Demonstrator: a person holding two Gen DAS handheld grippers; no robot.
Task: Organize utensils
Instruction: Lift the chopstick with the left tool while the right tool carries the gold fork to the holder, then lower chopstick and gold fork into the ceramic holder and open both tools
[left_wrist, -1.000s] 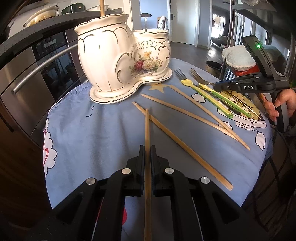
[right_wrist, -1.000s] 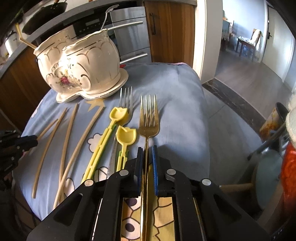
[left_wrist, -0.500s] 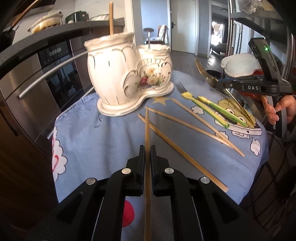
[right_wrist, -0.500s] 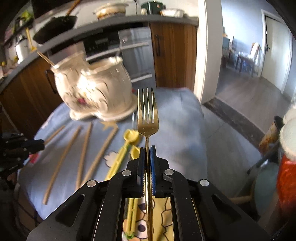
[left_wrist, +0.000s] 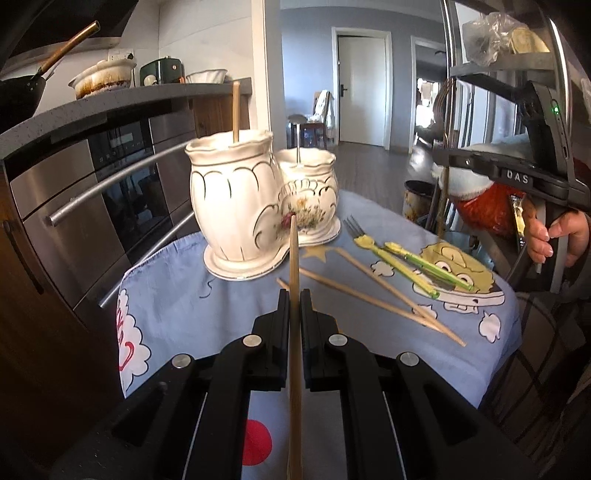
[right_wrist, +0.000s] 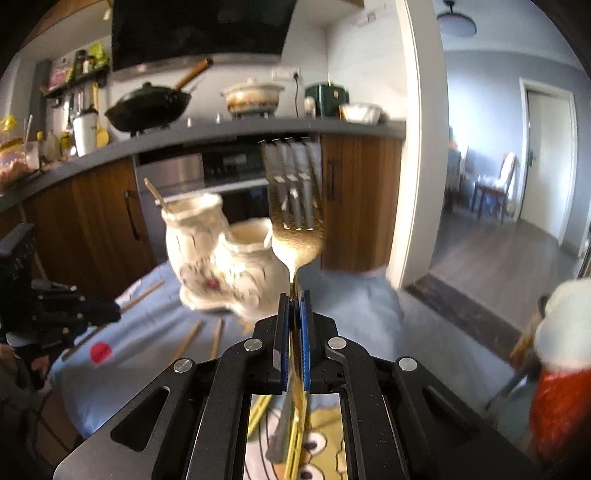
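My left gripper (left_wrist: 294, 295) is shut on a wooden chopstick (left_wrist: 293, 258) that points at the white two-pot ceramic holder (left_wrist: 236, 206) on the blue cloth. One chopstick (left_wrist: 235, 110) stands in its taller pot. Loose chopsticks (left_wrist: 373, 295), two yellow-green utensils (left_wrist: 410, 262) and a silver fork (left_wrist: 354, 225) lie on the cloth to the right. My right gripper (right_wrist: 294, 297) is shut on a gold fork (right_wrist: 295, 236), held up with tines upward, in front of the holder (right_wrist: 221, 258). The right gripper (left_wrist: 476, 166) hangs high at the right in the left wrist view.
The blue cartoon cloth (left_wrist: 177, 306) covers a small table. An oven front (left_wrist: 110, 206) and a dark counter with a wok (right_wrist: 147, 107) and a pot (right_wrist: 255, 96) stand behind. A person's hand (left_wrist: 554, 236) grips the right handle. Open floor (right_wrist: 498, 258) lies to the right.
Both grippers rose and tilted up. The gold fork came off the cloth and now stands high in the right gripper. The left gripper's chopstick lifted toward the holder.
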